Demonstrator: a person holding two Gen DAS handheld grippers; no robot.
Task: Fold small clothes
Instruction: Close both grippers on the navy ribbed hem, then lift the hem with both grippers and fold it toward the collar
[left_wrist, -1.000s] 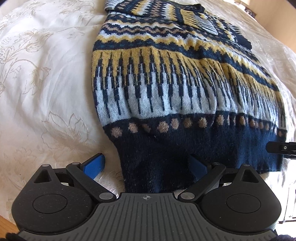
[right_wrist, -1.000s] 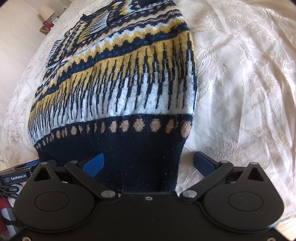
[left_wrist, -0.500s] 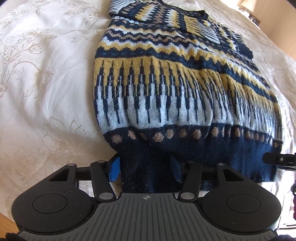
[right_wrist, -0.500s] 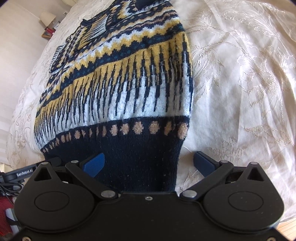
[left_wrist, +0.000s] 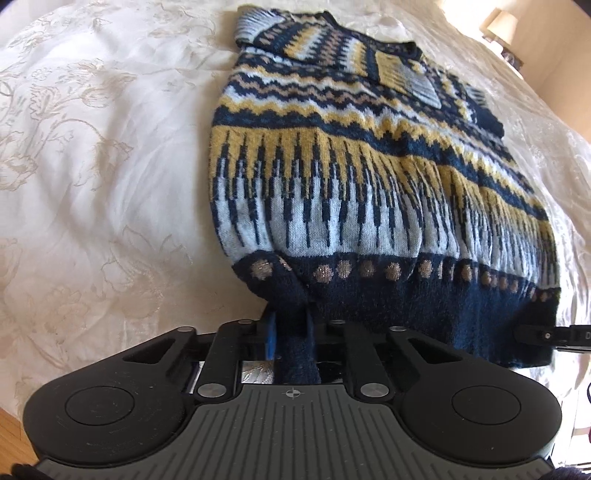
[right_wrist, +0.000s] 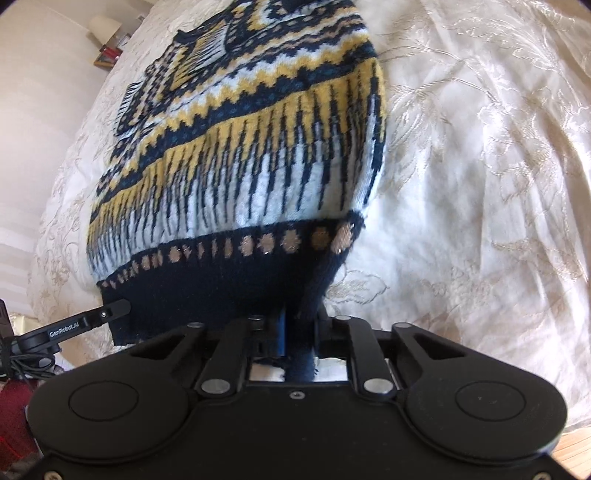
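Both tongs now closing, left tongs (left_wrist: 291, 332) and right tongs (right_wrist: 299, 332) pinching fuzzy knitted sweater (left_wrist: 369, 192) hem

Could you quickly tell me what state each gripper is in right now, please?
Left gripper: closing, pads pinching the sweater's navy hem at its left corner.
Right gripper: closing, pads pinching the hem at the sweater's right corner.

Bed w/ cream floral bedspread (left_wrist: 110, 177); patterned sweater (left_wrist: 369, 192) lying on it.
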